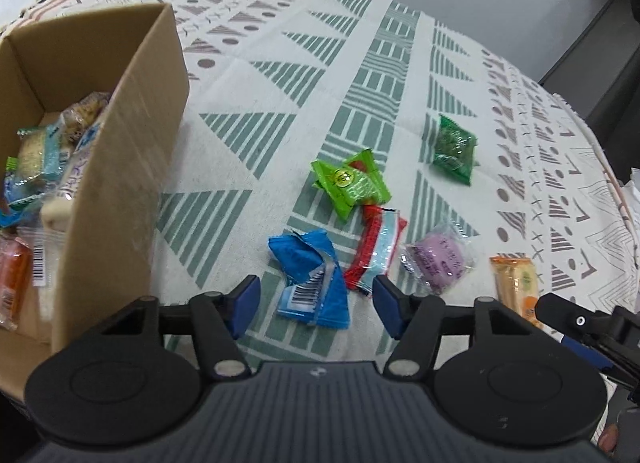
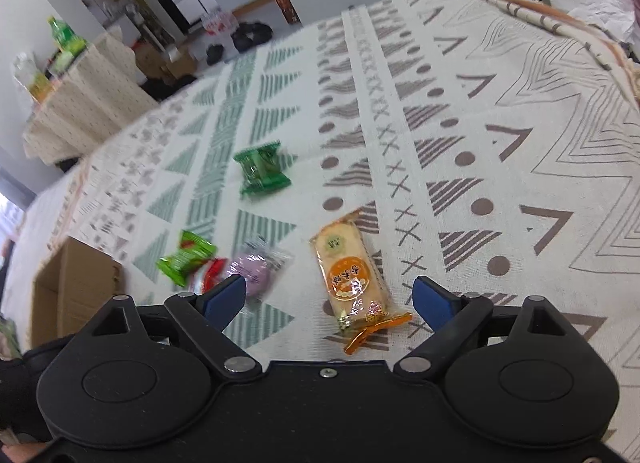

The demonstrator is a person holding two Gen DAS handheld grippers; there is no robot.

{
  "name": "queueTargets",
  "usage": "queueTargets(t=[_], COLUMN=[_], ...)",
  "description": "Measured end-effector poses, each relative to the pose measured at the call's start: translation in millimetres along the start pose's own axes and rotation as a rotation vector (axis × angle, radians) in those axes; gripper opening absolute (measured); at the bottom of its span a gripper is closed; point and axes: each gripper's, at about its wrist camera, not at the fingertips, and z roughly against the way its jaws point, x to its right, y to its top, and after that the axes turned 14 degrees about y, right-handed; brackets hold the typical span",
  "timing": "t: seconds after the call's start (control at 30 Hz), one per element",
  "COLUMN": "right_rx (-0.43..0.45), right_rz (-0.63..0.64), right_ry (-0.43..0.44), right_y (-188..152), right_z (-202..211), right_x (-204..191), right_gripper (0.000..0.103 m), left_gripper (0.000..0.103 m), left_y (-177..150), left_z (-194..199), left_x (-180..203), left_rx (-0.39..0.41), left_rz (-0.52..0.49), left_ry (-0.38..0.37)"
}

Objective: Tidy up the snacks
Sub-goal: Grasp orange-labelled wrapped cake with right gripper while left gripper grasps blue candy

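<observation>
A crumpled blue snack packet lies on the patterned tablecloth between the fingers of my left gripper. The gripper is open and its pads stand clear of the packet on both sides. At the left stands an open cardboard box holding several wrapped snacks. In the right wrist view an orange cracker packet lies lengthwise between the wide-open fingers of my right gripper, untouched. Both grippers point steeply down at the table.
Loose on the cloth are a light green packet, a dark green packet, a red-and-white packet and a purple sweet. Past the far table edge stands a side table with bottles. White paper lies at the far right.
</observation>
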Motion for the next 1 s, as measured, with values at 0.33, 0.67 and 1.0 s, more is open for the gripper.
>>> queueTargets(t=[0.33,0.67,1.0], right_rx=[-0.085,-0.109,-0.058], right_rz=[0.036,0.077,0.094], right_ry=[-0.07,-0.128,-0.013], right_y=[5,5,6], right_z=[-40,-54,-29], right_x=[0,1,-19], right_gripper=[0.084,0.044,0.036], left_gripper=[0.034,0.031,0.031], left_y=[8,9,9], left_z=[-16,2,38], left_x=[1,-2,-8], left_rx=[-0.017,0.019,0.086], left_rz=[0.007,0.034,0.025], left_ry=[-0.003,-0.023,-0.024])
